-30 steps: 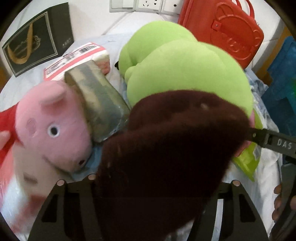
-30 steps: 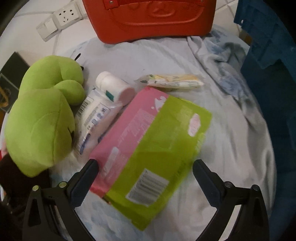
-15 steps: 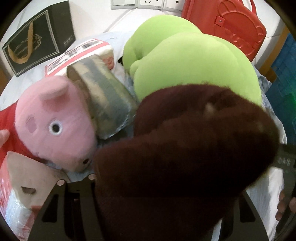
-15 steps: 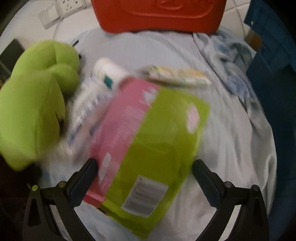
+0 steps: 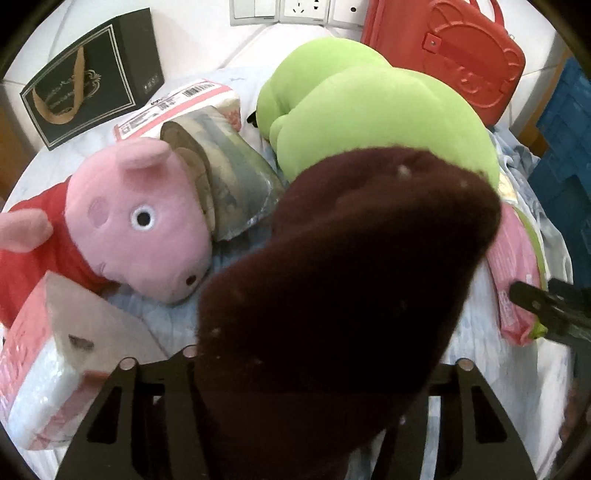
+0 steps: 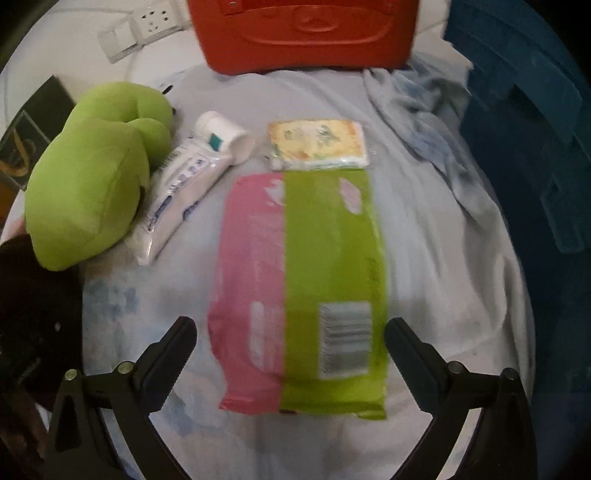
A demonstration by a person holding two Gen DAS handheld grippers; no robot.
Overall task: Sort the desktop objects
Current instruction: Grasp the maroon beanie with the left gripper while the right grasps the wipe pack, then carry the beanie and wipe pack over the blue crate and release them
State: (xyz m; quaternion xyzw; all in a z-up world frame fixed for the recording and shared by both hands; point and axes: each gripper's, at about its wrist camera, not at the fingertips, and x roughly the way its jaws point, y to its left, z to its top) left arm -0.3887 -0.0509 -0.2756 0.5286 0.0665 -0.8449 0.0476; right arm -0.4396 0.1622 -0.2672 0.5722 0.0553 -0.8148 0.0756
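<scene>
Jaws of the left gripper (image 5: 295,417) were clamped on a dark brown plush toy (image 5: 351,280) and had just been closing further on it; the fuzzy brown mass filled the middle of the left wrist view and hid both fingertips. Jaws of the right gripper (image 6: 290,334) stood wide apart, grasping nothing, one finger on either side of a pink and green packet (image 6: 303,288) without touching it.

That packet lay flat on the pale blue sheet (image 6: 436,258), a barcode on its green half. Just beyond it lay a small yellow tissue pack (image 6: 317,144), and to the left a white tube (image 6: 184,188) with its cap next to a green plush toy (image 6: 88,188). A red case (image 6: 303,33) stood at the far edge, with blue crates (image 6: 524,147) on the right.

From the left wrist, the brown toy was held above the sheet, in front of the green plush. A pink pig toy (image 5: 140,225) in red lay to the left, its head against a grey wrapped parcel (image 5: 229,184). A black box (image 5: 92,74) stood behind.

Both grippers pointed steeply downward
</scene>
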